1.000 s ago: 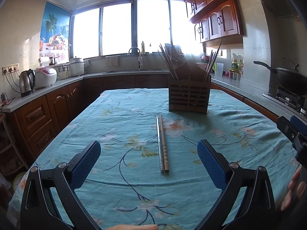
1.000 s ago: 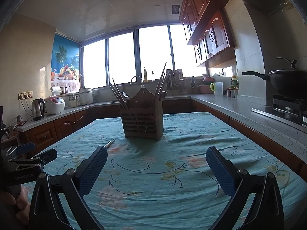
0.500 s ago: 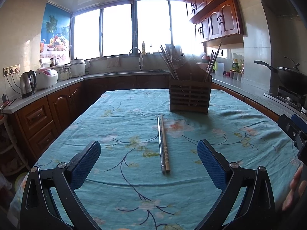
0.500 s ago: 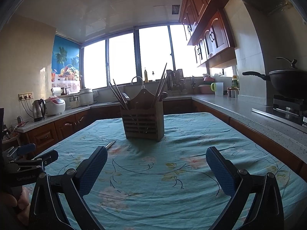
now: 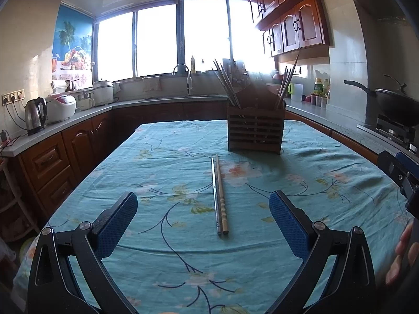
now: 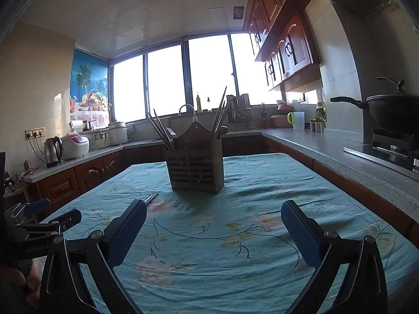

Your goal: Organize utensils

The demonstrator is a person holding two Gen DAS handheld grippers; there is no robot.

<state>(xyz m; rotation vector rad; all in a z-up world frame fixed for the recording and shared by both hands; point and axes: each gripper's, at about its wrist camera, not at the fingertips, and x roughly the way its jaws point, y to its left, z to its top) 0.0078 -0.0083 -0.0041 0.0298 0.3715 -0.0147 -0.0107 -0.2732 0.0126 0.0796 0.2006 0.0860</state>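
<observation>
Two chopsticks [image 5: 219,196] lie side by side and touching on the teal cloth of the desk [image 5: 162,157], pointing toward the wooden holder [image 5: 255,133] that stands beyond their far ends with other chopsticks upright in it. The left tongs [image 5: 203,222] hang wide open with the near ends of the pair between the pads, holding nothing; the right tongs [image 6: 213,225] are likewise spread and empty, facing the holder [image 6: 195,172]. The likely step is picking up the pair: lower squarely, close across both sticks together, and lift level so neither rolls free.
</observation>
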